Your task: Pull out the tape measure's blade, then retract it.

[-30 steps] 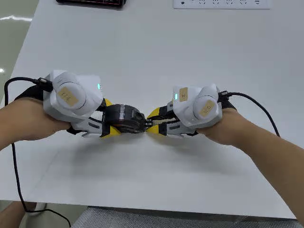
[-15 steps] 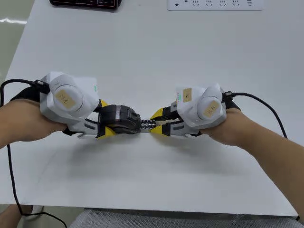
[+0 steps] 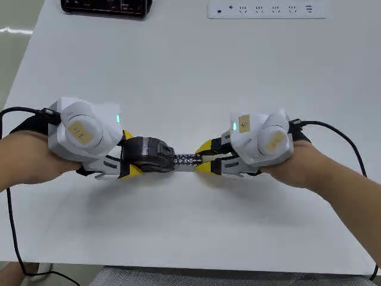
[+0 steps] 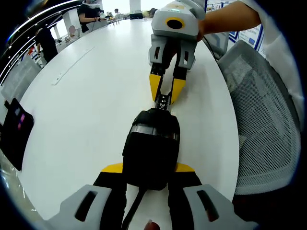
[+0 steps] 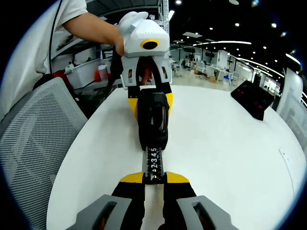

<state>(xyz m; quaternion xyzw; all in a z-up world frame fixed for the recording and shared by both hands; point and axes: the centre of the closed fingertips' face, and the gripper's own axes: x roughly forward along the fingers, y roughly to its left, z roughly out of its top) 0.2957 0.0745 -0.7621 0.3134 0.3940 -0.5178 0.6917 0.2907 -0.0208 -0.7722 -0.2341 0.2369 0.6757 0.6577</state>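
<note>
The black tape measure (image 3: 150, 155) sits just above the white table, held across its case by my left gripper (image 3: 127, 157), which is shut on it. In the left gripper view the case (image 4: 152, 147) fills the space between the yellow-tipped jaws. A short length of blade (image 3: 186, 160) with printed numbers runs right from the case to my right gripper (image 3: 206, 158), shut on the blade's end. The right gripper view has the blade (image 5: 154, 162) running from my jaws to the case (image 5: 153, 115), with the left gripper (image 5: 144, 67) behind it.
The white table (image 3: 190, 71) carries a black device (image 3: 106, 6) at the far left edge and a white power strip (image 3: 266, 9) at the far right. A grey mesh chair (image 4: 259, 120) stands at the near table edge. Cables trail from both grippers.
The two grippers have moved apart, the right one rightward, and a short stretch of numbered blade has come out of the case between them. The head camera has shifted slightly.
</note>
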